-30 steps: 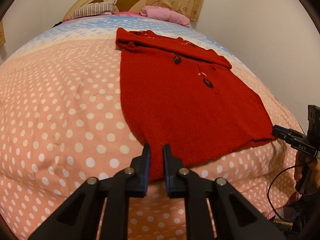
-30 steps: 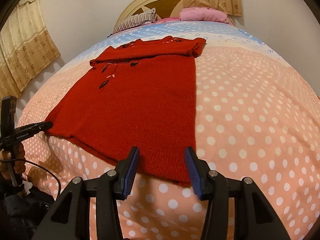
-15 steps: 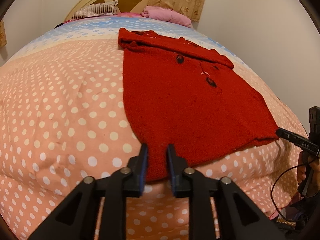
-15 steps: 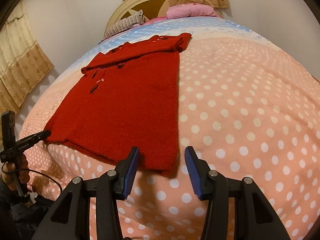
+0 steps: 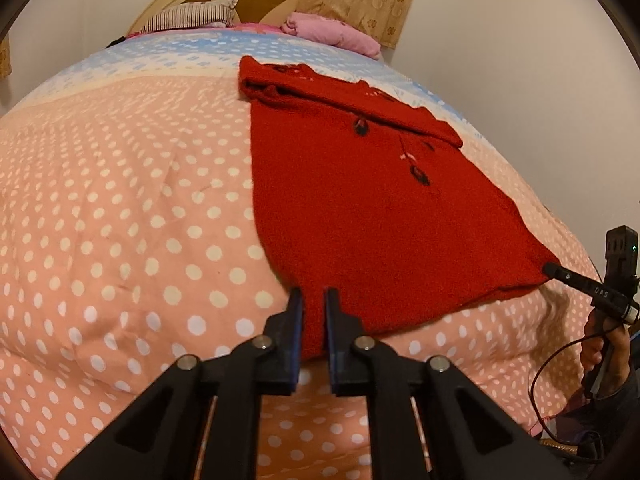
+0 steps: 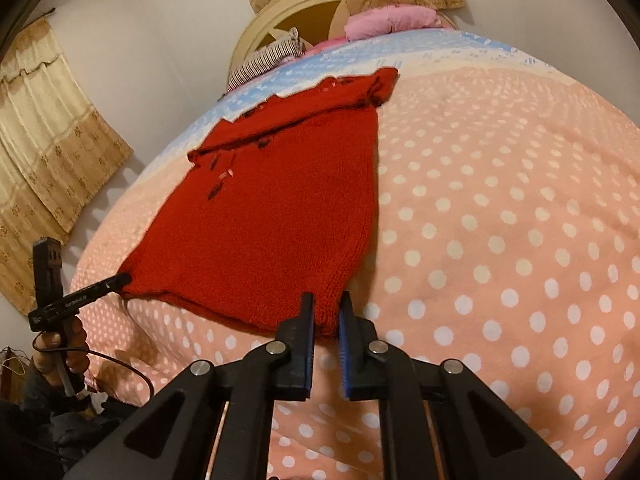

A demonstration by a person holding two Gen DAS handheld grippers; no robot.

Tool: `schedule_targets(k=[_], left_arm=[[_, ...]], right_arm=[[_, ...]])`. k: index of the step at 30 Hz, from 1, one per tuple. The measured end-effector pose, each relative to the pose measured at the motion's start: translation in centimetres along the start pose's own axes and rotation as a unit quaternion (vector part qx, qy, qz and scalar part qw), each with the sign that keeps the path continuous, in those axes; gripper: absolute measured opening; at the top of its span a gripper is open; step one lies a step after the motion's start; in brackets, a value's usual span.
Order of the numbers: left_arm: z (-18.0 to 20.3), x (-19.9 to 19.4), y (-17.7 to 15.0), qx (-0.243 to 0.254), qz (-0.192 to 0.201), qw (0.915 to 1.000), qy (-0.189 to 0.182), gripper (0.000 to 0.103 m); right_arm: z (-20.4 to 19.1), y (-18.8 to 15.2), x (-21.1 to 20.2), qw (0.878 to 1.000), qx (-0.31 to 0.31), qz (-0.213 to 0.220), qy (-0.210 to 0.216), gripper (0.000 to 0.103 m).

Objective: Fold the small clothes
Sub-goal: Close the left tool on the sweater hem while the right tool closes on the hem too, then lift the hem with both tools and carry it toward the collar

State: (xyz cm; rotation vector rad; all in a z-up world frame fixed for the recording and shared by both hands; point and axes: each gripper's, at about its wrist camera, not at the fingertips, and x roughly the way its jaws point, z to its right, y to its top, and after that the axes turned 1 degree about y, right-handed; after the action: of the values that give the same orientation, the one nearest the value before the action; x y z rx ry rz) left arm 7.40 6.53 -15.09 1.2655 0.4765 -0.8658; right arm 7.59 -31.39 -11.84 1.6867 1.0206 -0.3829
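A small red knitted sweater [image 5: 360,208] lies flat on the polka-dot bed, sleeves folded across its top; it also shows in the right wrist view [image 6: 272,224]. My left gripper [image 5: 313,300] is shut on the sweater's near-left hem corner. My right gripper [image 6: 326,304] is shut on the near-right hem corner. Each gripper shows in the other's view, at the hem's far corner: the right one [image 5: 550,269] and the left one [image 6: 122,279].
The bed has a peach polka-dot cover [image 5: 120,208] with a blue band near the head. A striped pillow [image 5: 188,18] and a pink pillow [image 5: 336,34] lie by the headboard [image 6: 296,8]. Curtains [image 6: 48,168] hang on the wall.
The right gripper has closed from wide open onto the sweater's hem corner. The left gripper has stayed shut on its corner. Both cameras have shifted slightly.
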Motion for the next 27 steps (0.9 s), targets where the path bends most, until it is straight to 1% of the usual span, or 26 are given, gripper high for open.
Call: schedule_targets(k=[2,5,8,14,18,21,24,27], left_arm=[[0.0,-0.5,0.2,0.000,0.009,0.9999,-0.006,0.010],[-0.1,-1.5,0.7,-0.008,0.025,0.9995,-0.019,0.010],[-0.4,-2.3,1.1,-0.017,0.036,0.9987,-0.031,0.010],[-1.0,-1.9,1.6,-0.029,0.036,0.9977,-0.050,0.009],[-1.1,-1.9,2.6,-0.028,0.042,0.9975,-0.049,0.009],[-1.0,-2.2,3.8,-0.023,0.054,0.9971,-0.049,0.008],[-0.9,-2.5,5.1,-0.019,0.063,0.9967,-0.048,0.008],[-1.3,-2.5,6.8,-0.026,0.067,0.9959,-0.055,0.008]], right_arm=[[-0.1,0.2,-0.5,1.000,0.005,0.011,0.013,0.009],[-0.2,0.7,-1.7,0.998,0.016,0.032,0.045,0.009],[-0.6,1.3,-2.7,0.997,0.017,0.049,0.058,0.009],[0.0,1.7,-2.7,0.995,0.041,0.053,0.079,0.009],[-0.1,2.6,-2.9,0.993,0.050,0.060,0.087,0.009],[-0.7,4.0,-3.5,0.992,0.043,0.074,0.088,0.009],[-1.3,5.8,-4.0,0.992,0.034,0.088,0.086,0.008],[-1.8,7.8,-4.3,0.990,0.029,0.105,0.088,0.008]])
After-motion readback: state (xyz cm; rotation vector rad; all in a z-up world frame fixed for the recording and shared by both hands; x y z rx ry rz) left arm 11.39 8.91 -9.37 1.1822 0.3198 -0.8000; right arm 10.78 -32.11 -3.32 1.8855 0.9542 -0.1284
